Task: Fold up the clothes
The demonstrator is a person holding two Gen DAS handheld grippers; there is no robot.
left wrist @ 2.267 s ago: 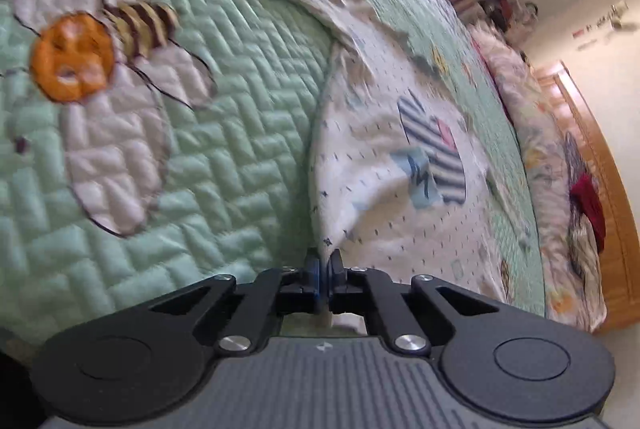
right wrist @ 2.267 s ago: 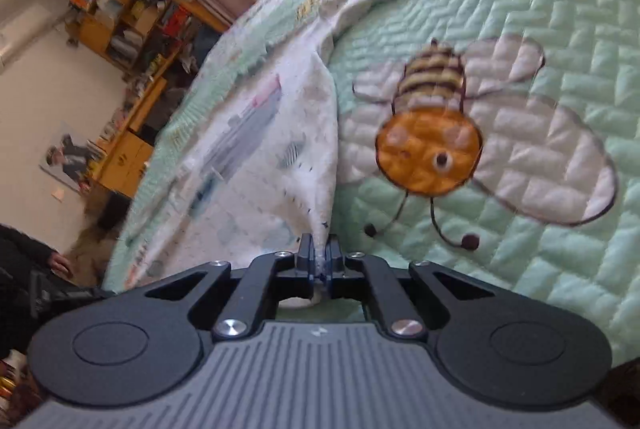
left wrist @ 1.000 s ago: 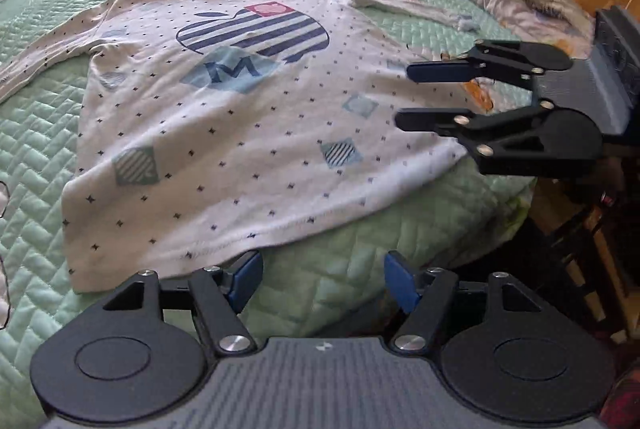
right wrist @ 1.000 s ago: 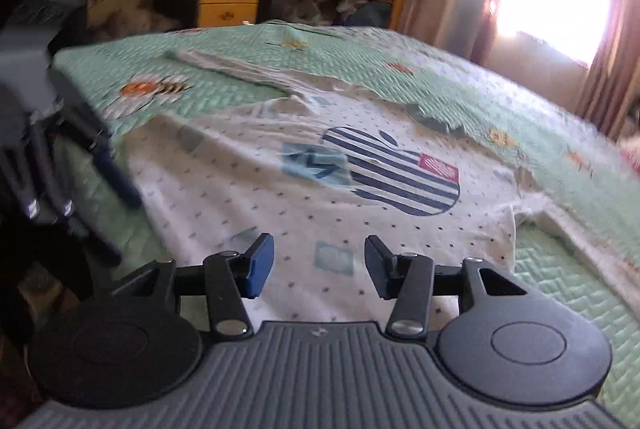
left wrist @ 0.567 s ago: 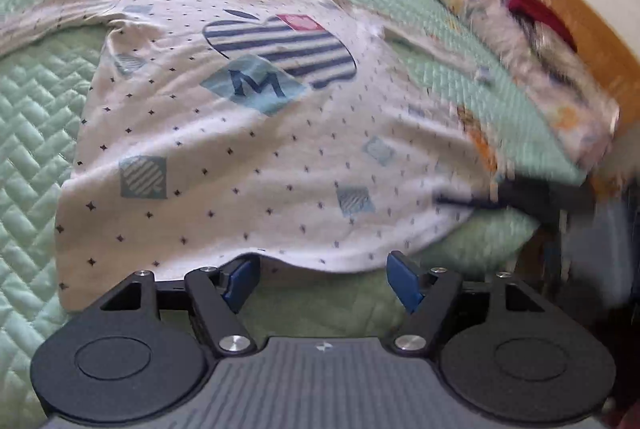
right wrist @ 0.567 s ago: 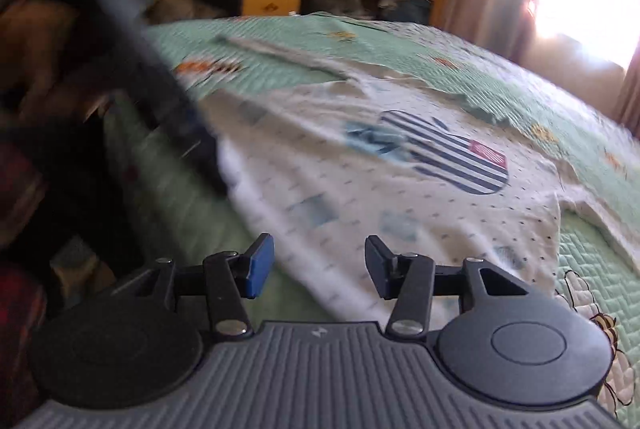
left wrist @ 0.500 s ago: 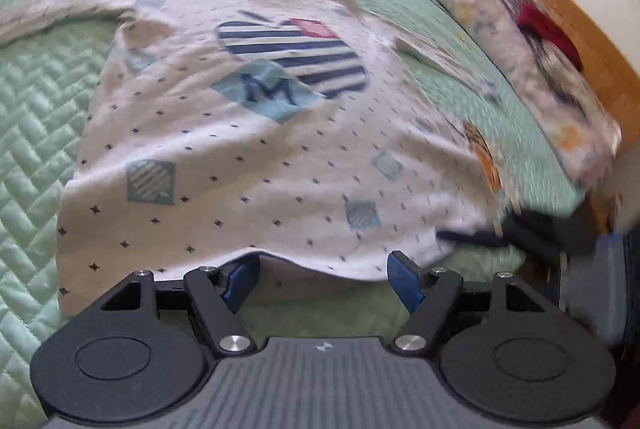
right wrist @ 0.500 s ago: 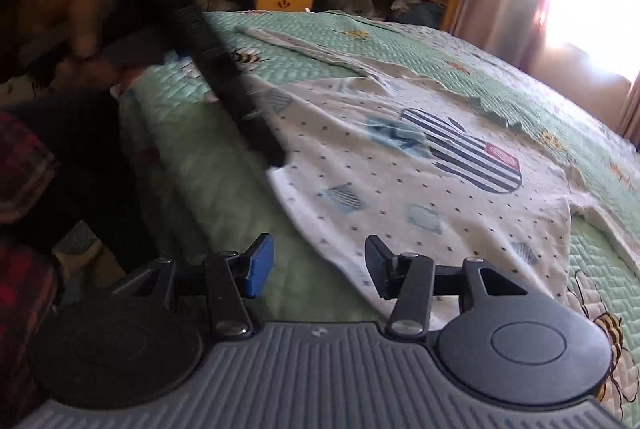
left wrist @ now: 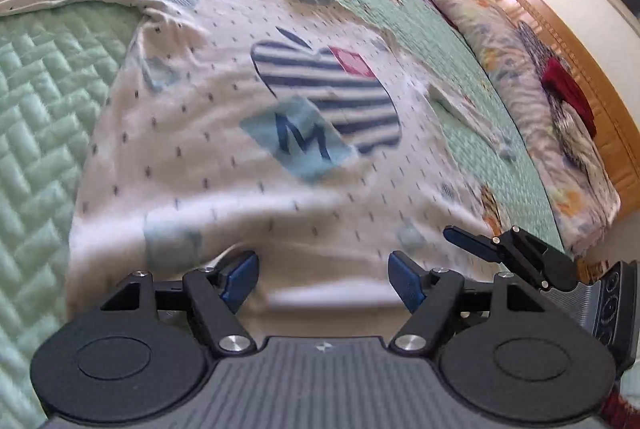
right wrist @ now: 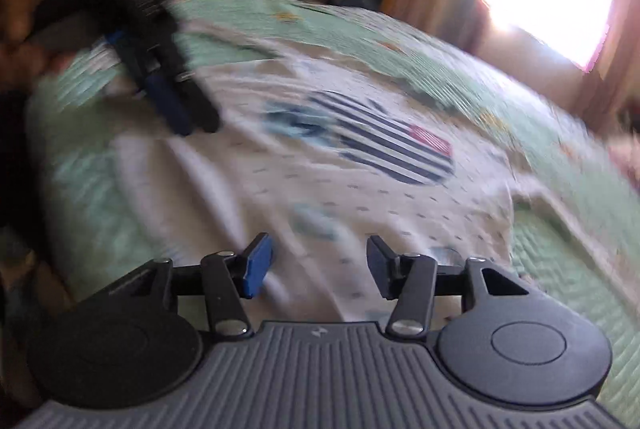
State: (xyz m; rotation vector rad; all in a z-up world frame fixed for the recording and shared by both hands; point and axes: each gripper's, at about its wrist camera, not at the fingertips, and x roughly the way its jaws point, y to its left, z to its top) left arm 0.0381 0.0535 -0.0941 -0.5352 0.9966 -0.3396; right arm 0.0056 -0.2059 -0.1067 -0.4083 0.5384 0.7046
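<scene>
A white shirt (left wrist: 224, 133) with small dark dots, a striped apple print and a blue patch with the letter M lies spread flat on the green quilted bed (left wrist: 44, 77), its bottom hem at the near edge of the bed and its sleeves reaching out to both sides. The left hand-held gripper (left wrist: 322, 279) hangs just above the hem with its jaws wide apart and nothing between them. The right hand-held gripper (right wrist: 316, 263) is at the same edge of the bed, further along the hem; its jaws are opening and the pads press on no cloth. A rumpled duvet (left wrist: 520, 69) lies along the far edge of the bed by the wooden headboard (left wrist: 592, 93).
</scene>
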